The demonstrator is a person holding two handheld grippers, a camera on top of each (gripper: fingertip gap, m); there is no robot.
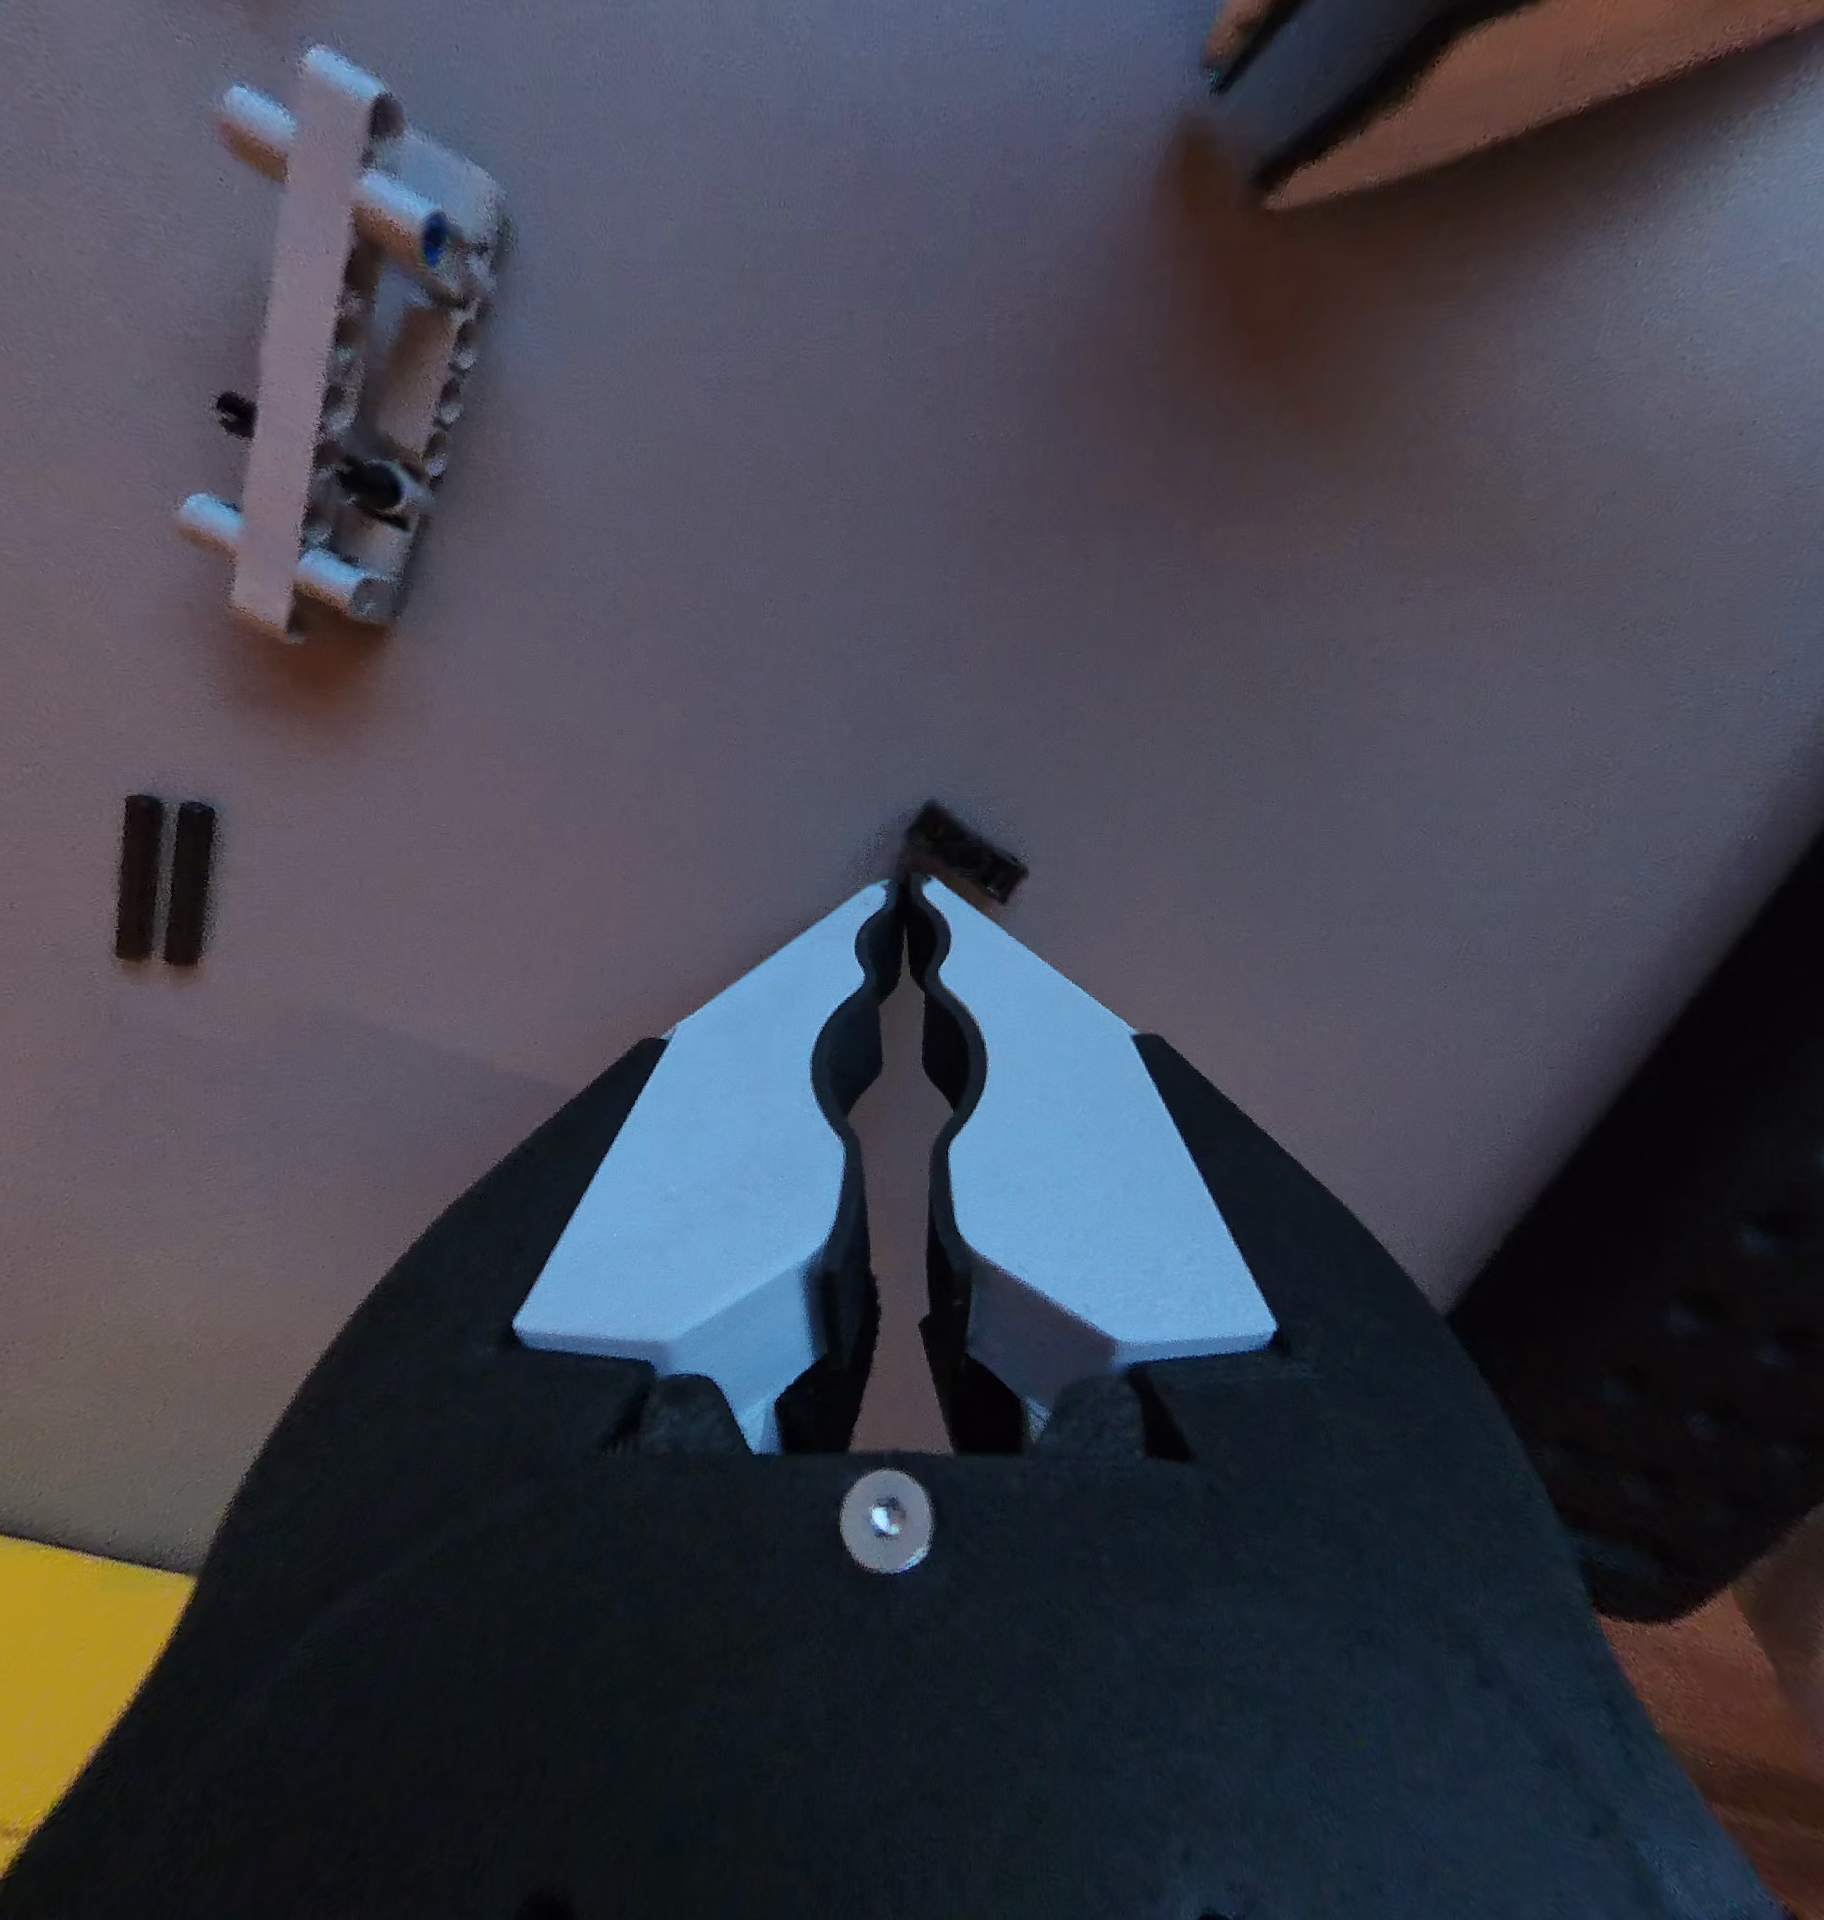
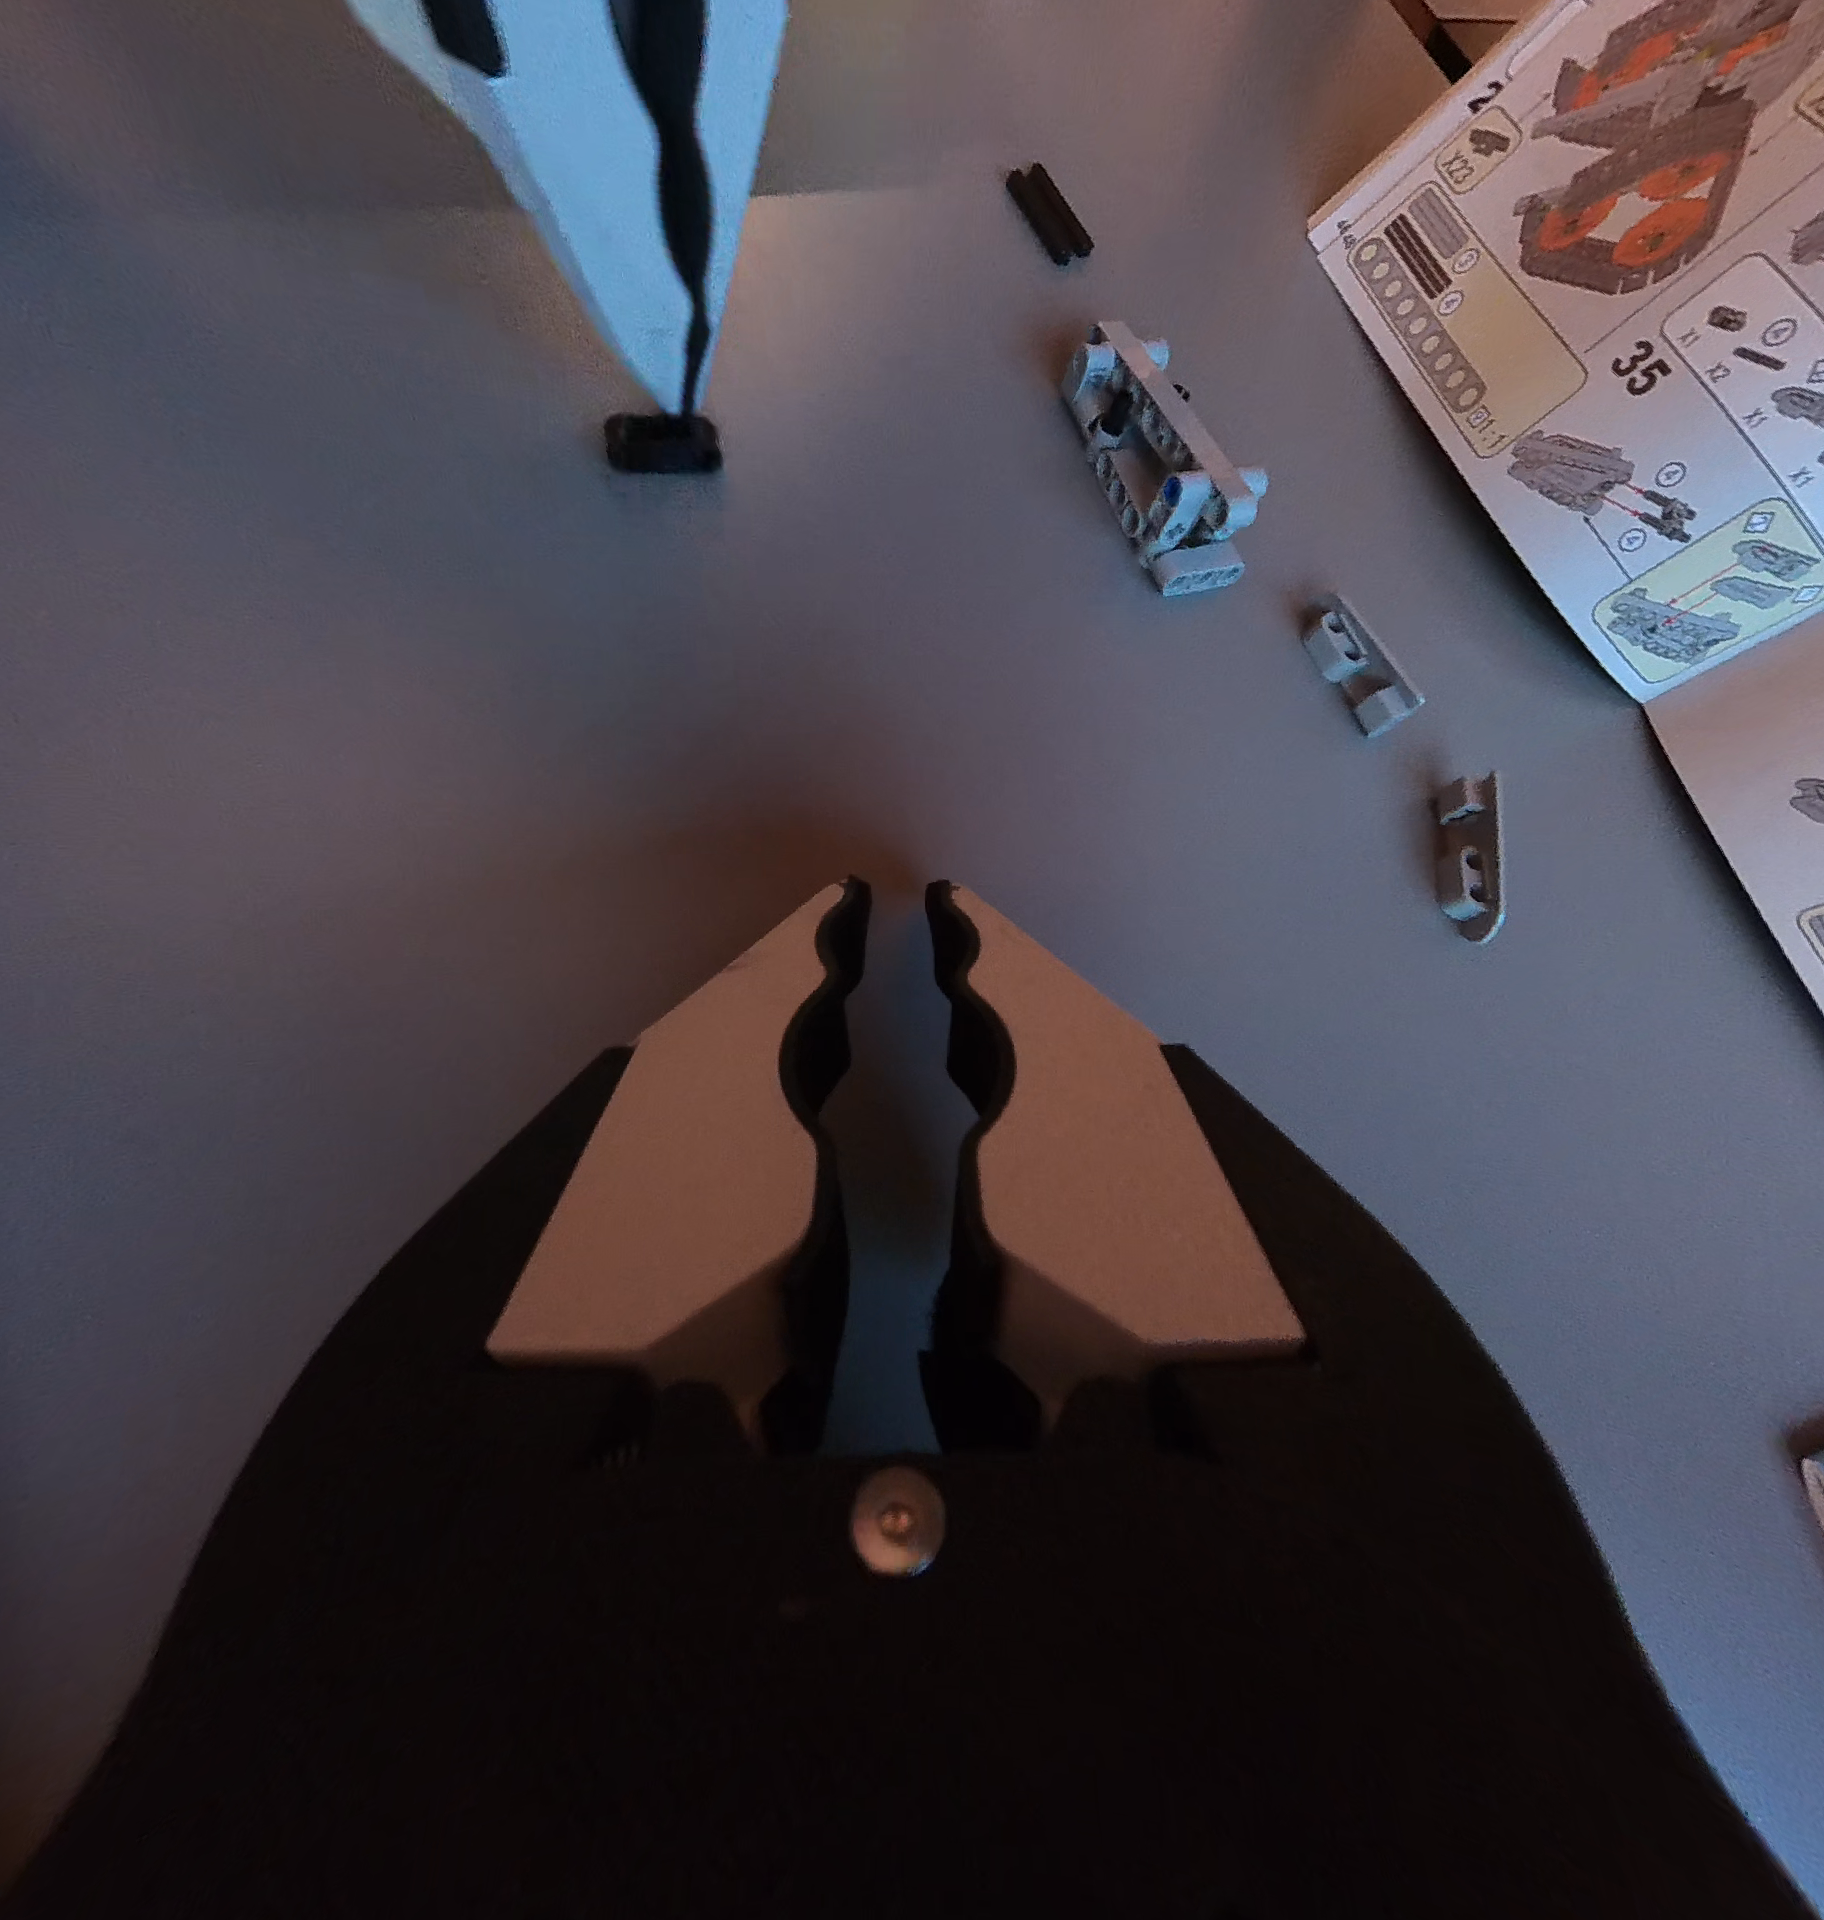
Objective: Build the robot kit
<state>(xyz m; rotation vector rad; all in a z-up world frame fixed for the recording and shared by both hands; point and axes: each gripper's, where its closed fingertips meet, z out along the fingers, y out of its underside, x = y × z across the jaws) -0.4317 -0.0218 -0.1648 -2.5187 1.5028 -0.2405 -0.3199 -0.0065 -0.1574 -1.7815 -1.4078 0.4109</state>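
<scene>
1. Where the left gripper meets the grey table, its tips are pressed together on the edge of a small black block; the hold looks thin, and I cannot tell if the block is lifted or only touched.
2. Risk: with so little edge caught, the block could flip or skid away.
3. Left of it lie two black rods and a grey frame; a swing could scatter them.
4. The right gripper hovers slightly parted, empty, well apart from the block.
5. Rightward: two grey clips, an open booklet.
</scene>
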